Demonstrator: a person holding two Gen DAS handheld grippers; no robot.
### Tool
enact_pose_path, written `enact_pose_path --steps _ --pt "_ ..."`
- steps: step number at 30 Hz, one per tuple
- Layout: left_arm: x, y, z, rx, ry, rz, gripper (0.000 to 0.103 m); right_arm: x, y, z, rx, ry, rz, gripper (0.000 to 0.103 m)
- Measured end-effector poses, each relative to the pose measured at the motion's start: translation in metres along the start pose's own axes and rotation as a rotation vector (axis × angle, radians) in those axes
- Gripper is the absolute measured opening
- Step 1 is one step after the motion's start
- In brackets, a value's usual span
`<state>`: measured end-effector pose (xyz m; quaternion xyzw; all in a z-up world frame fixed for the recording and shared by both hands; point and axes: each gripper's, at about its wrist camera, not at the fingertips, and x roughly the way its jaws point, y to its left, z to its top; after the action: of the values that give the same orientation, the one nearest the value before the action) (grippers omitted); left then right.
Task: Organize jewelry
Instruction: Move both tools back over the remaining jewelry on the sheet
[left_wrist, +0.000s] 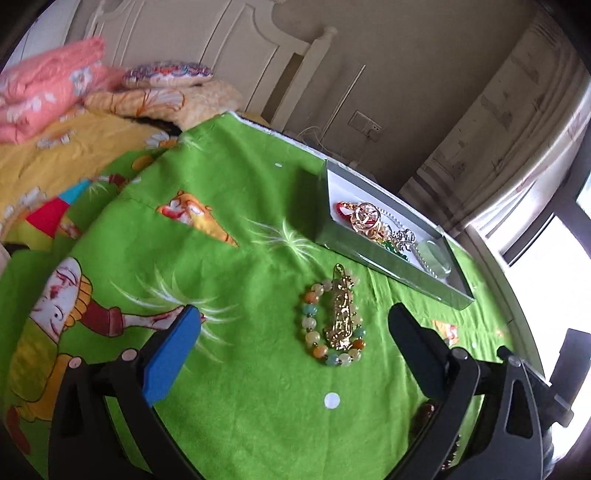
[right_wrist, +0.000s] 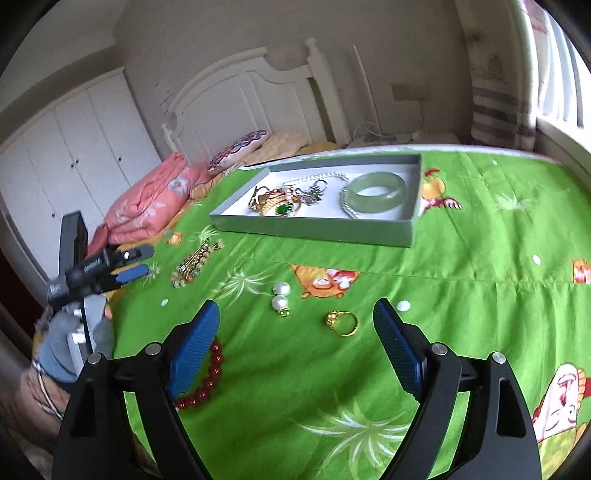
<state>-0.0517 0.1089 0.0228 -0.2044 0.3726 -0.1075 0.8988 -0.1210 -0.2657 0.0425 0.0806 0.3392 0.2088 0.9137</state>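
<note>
A pastel bead bracelet (left_wrist: 314, 321) with a gold figure pendant (left_wrist: 341, 314) across it lies on the green bedspread (left_wrist: 240, 206). My left gripper (left_wrist: 295, 332) is open, and the bracelet sits just ahead, between its fingers, untouched. My right gripper (right_wrist: 295, 306) is open and holds nothing. A gold ring (right_wrist: 341, 322) lies between its fingertips, and two pearl earrings (right_wrist: 280, 295) are just beyond. A red bead bracelet (right_wrist: 207, 380) is partly hidden behind its left finger. The grey box (right_wrist: 314, 227) holds a jade bangle (right_wrist: 376, 192), chains and gold pieces (right_wrist: 275, 203).
In the right wrist view a gloved hand (right_wrist: 62, 347) holds the left gripper (right_wrist: 136, 267) at the far left, near the pastel bracelet (right_wrist: 194, 266). A folded pink quilt (right_wrist: 147, 206), a pillow (right_wrist: 240, 147) and the white headboard (right_wrist: 240, 96) stand behind. The bed's edge lies beyond the box (left_wrist: 373, 254).
</note>
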Motion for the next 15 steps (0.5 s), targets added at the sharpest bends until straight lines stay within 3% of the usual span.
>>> enact_pose_path --steps 10,15 --pt "0.003 -0.003 -0.001 0.011 0.033 -0.052 0.101 0.014 0.012 -0.002 -0.066 0.036 -0.054 0.082" --pt "0.008 -0.023 -0.002 0.118 0.048 -0.040 0.095 0.013 0.010 -0.002 -0.053 0.027 -0.045 0.082"
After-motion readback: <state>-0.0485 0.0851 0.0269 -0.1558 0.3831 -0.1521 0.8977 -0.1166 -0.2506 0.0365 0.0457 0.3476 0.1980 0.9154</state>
